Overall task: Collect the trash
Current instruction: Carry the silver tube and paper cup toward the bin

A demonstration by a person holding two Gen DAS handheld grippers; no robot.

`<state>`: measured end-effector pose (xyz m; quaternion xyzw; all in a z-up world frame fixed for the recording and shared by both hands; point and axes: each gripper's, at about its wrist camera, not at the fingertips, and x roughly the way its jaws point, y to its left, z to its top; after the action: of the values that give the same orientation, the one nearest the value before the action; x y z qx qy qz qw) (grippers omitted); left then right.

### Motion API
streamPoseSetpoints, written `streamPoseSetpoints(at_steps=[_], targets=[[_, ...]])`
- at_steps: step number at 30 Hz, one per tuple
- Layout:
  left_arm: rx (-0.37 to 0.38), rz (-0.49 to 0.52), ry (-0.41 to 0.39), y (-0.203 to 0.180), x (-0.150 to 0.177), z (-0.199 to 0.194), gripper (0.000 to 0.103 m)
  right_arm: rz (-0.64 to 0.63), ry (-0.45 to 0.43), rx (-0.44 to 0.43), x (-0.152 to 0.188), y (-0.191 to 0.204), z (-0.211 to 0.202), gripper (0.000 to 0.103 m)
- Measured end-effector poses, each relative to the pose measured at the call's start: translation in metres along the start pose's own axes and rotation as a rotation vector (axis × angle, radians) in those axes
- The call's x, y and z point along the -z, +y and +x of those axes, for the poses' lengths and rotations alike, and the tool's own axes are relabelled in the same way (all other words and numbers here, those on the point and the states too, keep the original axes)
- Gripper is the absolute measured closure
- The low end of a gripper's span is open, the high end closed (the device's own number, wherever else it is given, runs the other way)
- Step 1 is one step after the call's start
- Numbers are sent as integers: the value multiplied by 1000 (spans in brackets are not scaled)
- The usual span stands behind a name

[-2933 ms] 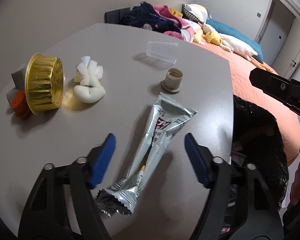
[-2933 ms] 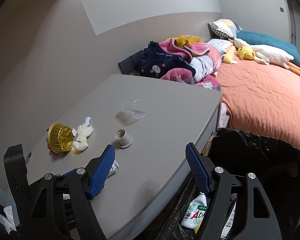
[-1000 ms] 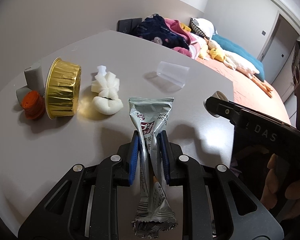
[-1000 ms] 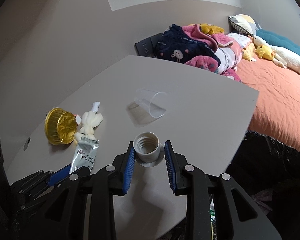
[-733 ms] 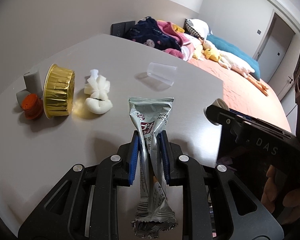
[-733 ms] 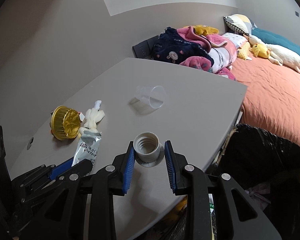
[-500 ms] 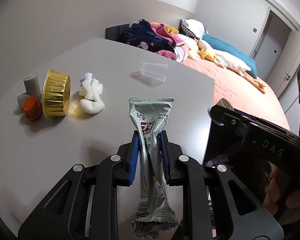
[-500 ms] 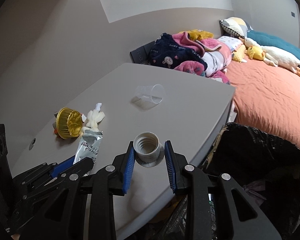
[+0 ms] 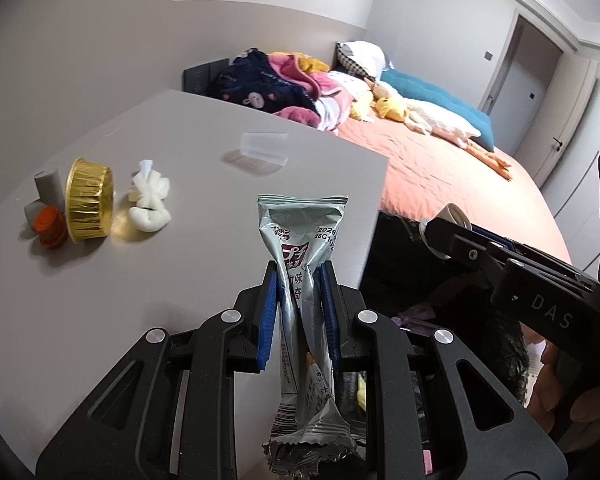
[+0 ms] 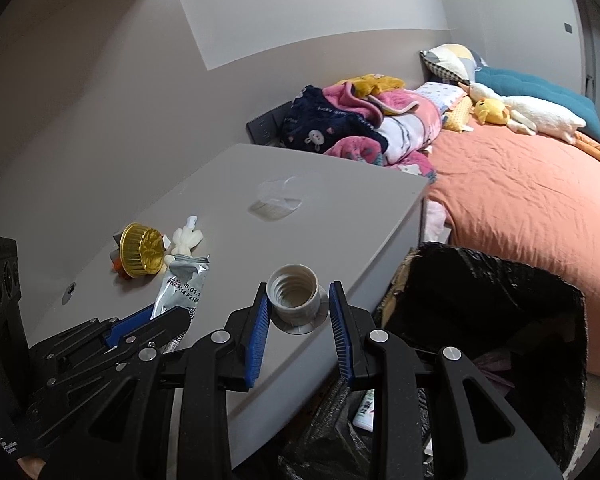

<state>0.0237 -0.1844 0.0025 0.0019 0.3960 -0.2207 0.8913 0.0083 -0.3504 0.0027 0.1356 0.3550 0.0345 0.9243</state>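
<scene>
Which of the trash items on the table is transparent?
The clear plastic cup, lying on its side toward the table's far edge. The gold foil cup and the white tissue wad beside it are opaque.

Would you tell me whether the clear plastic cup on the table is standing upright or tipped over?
Tipped over: the clear plastic cup lies on its side on the table, its open mouth facing sideways.
</scene>
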Motion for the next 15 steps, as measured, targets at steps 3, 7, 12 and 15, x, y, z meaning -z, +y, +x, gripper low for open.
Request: streamPoseSetpoints(at_steps=[3,7,12,15], targets=[[9,14,-2,-10,1,-2,83,7,-8,9,2,-7,-8,72],[25,29,0,-23,0,-2,83,20,-19,20,4,-16,-18,72],[45,51,-1,-38,-4,1,83,40,-40,41,6,-31,-31,72],[57,71,-3,-48,-4,0,83,54,-54,55,7,-40,-40,72]])
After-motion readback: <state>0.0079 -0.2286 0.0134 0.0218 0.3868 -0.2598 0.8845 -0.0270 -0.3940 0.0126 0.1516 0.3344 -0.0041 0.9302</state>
